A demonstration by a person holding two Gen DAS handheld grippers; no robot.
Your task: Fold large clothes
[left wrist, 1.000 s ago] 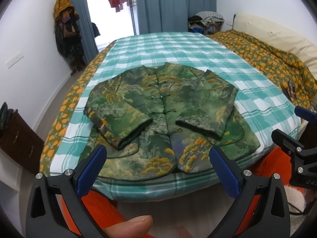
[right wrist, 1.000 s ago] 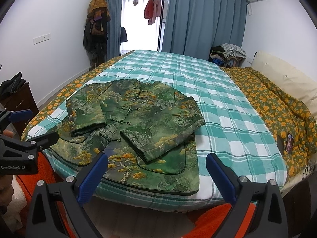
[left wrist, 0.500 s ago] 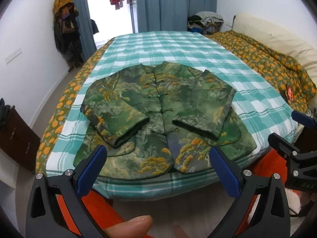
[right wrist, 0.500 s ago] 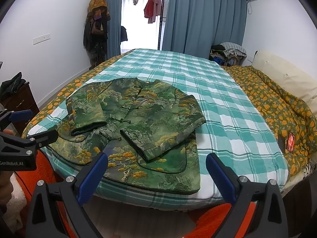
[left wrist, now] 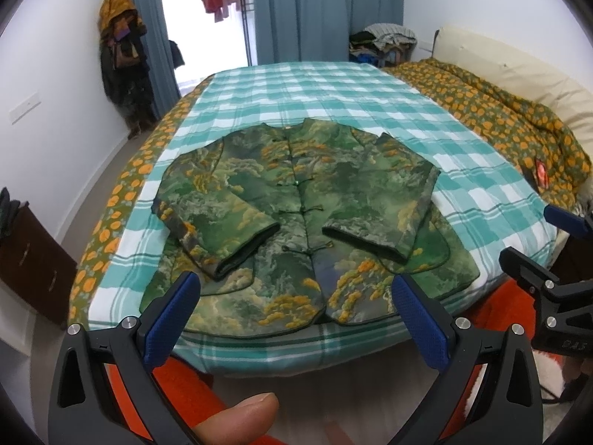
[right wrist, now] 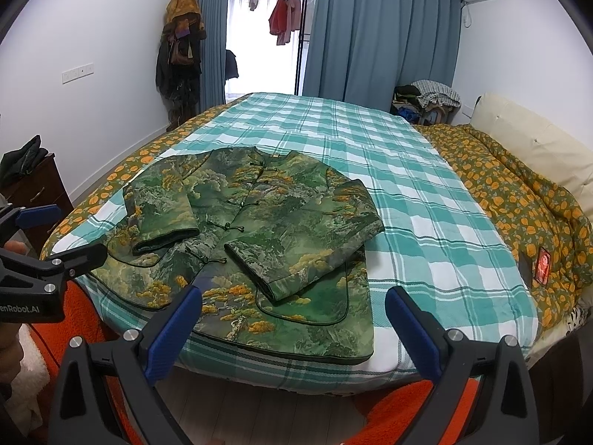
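Both my tongs, left (left wrist: 296, 319) and right (right wrist: 292, 319), gape empty short of the jacket (left wrist: 307, 215); padded, floppy, heavyish, so I'd pinch its near hem corners.

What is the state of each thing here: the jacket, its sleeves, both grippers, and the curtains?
jacket: flat on bed, buttoned.
sleeves: both folded across the front.
left gripper: open, empty.
right gripper: open, empty.
curtains: parted at the doorway.

A checked teal sheet (right wrist: 370, 155) covers the bed beside an orange-patterned quilt (right wrist: 519, 200) (blue curtains (right wrist: 385, 29) behind).
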